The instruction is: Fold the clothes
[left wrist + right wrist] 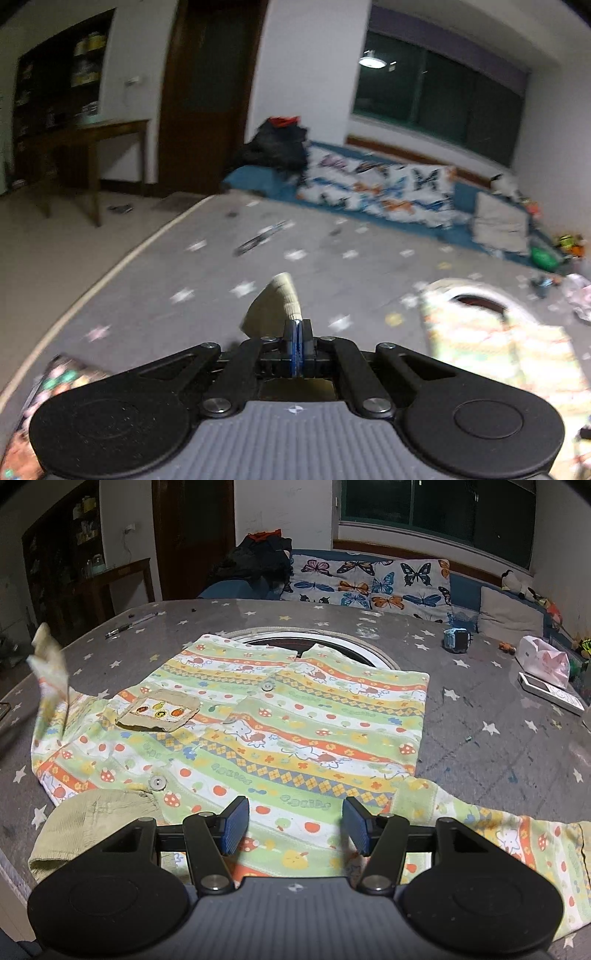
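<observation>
A child's patterned shirt (280,716) with green, orange and yellow stripes lies front up on the grey star-print table (498,746). Its beige chest pocket (159,712) faces up. My right gripper (295,825) is open and empty, hovering over the shirt's lower hem. My left gripper (296,332) is shut on the shirt's beige ribbed sleeve cuff (280,302) and holds it lifted above the table. That lifted sleeve (50,672) shows blurred at the left in the right wrist view. The other sleeve (517,845) lies stretched out at the lower right. The shirt body (491,332) shows blurred in the left wrist view.
A pen (131,624) lies at the table's far left. A blue toy (458,638), a pink-white bag (543,661) and a white remote (550,692) sit at the far right. A butterfly-print cushion (369,581) and dark clothes (258,561) lie on the bench behind.
</observation>
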`<action>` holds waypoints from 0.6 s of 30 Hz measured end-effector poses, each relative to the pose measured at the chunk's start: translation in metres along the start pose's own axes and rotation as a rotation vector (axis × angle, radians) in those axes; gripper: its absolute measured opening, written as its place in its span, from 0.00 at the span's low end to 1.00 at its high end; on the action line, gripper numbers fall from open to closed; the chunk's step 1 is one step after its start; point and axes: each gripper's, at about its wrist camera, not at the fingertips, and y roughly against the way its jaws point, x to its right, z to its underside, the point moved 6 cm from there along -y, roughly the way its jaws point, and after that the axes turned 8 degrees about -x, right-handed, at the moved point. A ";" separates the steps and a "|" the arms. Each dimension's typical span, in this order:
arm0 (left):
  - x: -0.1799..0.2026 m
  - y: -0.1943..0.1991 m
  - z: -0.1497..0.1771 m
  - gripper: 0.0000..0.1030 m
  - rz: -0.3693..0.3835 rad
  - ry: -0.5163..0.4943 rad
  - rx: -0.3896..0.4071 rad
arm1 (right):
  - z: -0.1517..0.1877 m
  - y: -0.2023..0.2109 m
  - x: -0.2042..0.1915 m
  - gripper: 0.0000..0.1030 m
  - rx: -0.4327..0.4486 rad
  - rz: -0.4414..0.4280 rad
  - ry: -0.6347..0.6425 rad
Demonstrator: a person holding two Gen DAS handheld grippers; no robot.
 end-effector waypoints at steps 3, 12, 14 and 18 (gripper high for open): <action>-0.024 -0.002 0.017 0.01 -0.033 0.034 -0.045 | 0.000 0.001 0.000 0.56 -0.005 0.004 0.004; -0.040 -0.007 0.039 0.03 -0.147 0.013 -0.121 | -0.001 0.002 -0.004 0.56 -0.014 0.013 0.026; -0.036 -0.004 0.035 0.03 -0.132 0.024 -0.116 | -0.002 0.004 -0.004 0.56 -0.010 0.012 0.028; -0.014 0.003 0.026 0.04 -0.054 0.007 -0.100 | -0.002 0.005 -0.006 0.57 -0.009 0.011 0.032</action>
